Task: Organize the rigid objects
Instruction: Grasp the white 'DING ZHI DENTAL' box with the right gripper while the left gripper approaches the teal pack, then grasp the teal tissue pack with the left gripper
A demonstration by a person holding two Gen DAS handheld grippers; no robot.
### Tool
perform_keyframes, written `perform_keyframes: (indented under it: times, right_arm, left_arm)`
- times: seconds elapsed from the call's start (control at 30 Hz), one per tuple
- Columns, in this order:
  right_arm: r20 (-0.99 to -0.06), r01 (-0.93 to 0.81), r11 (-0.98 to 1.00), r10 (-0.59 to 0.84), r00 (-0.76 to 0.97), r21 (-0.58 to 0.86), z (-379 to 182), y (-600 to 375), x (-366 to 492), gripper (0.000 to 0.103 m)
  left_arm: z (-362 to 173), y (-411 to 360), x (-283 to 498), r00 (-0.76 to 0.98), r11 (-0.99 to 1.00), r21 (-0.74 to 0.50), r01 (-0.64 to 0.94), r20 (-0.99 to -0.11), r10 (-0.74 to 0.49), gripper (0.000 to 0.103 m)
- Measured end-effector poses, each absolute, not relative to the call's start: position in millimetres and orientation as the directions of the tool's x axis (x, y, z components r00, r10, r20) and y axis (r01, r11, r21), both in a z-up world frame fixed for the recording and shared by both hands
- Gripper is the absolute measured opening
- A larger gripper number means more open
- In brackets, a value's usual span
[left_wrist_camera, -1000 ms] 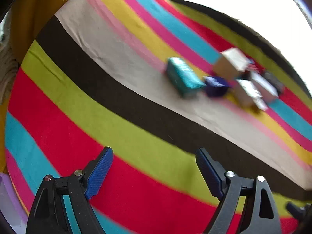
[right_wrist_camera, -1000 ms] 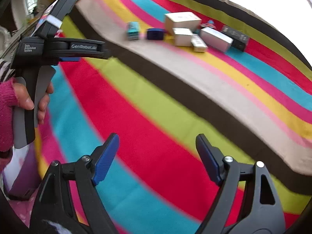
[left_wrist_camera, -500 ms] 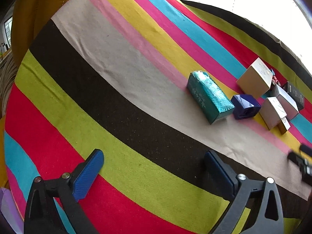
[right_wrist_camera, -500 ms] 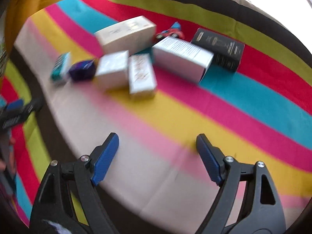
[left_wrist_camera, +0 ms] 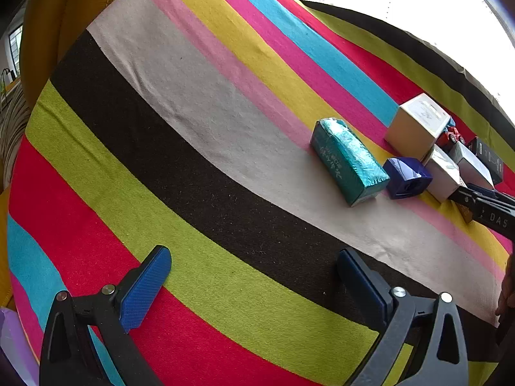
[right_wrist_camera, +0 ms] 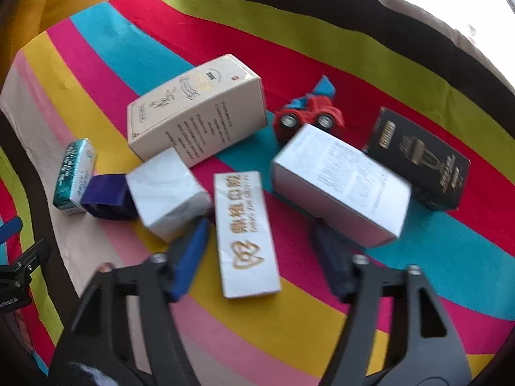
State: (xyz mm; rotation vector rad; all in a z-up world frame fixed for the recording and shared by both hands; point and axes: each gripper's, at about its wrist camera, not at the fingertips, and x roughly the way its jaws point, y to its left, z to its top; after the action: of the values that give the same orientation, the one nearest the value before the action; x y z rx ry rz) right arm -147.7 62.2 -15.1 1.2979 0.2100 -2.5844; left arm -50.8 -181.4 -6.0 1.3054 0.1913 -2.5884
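Now right gripper (right_wrist_camera: 260, 241) astride white box (right_wrist_camera: 244, 234)

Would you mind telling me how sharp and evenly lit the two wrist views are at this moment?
Left wrist view: sharp on the striped cloth and teal pack; the window at the top right is blown out white, and the fisheye bends the stripes. Right wrist view: motion-blurred, smearing the print on the white box and the right gripper, whose jaws are closing around the gold-lettered box.
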Motion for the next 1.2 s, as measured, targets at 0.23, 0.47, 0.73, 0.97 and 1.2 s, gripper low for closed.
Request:
perform_keyframes:
  times: [0.23, 0.47, 0.73, 0.97, 1.2]
  right_arm:
    - [-0.803, 0.340, -0.940, -0.188, -0.566, -0.019, -11, 67, -95, 0.034]
    - [-0.793, 0.347, -0.938, -0.198, -0.577, -0.019, -10, 90, -42, 0.035]
    - [-0.772, 0.316, -0.949, -0.195, -0.605, -0.008, -9, 106, -12, 0.035]
    - [-0.774, 0.302, -0.952, -0.160, -0.613, -0.042, -17, 97, -40, 0.035]
    - [-0.774, 0.300, -0.954, -0.177, -0.608, -0.017, -18, 99, -43, 0.036]
  left_arm:
    - [-6, -182, -48, -0.574, -0.964, -0.011, 0.267, -0.805, -0.150, 0.103]
    - [-6, -183, -49, -0.573, -0.963, -0.010, 0.270, -0.805, -0.152, 0.103]
    - [-6, -182, -46, -0.571, -0.960, -0.005, 0.278, -0.805, -0.161, 0.103]
    - [-6, -150, -60, -0.538, -0.950, 0.001, 0.312, -0.824, -0.178, 0.103]
    - [-8, -129, -104, -0.552, -0.960, 0.007, 0.278, -0.817, -0.166, 0.103]
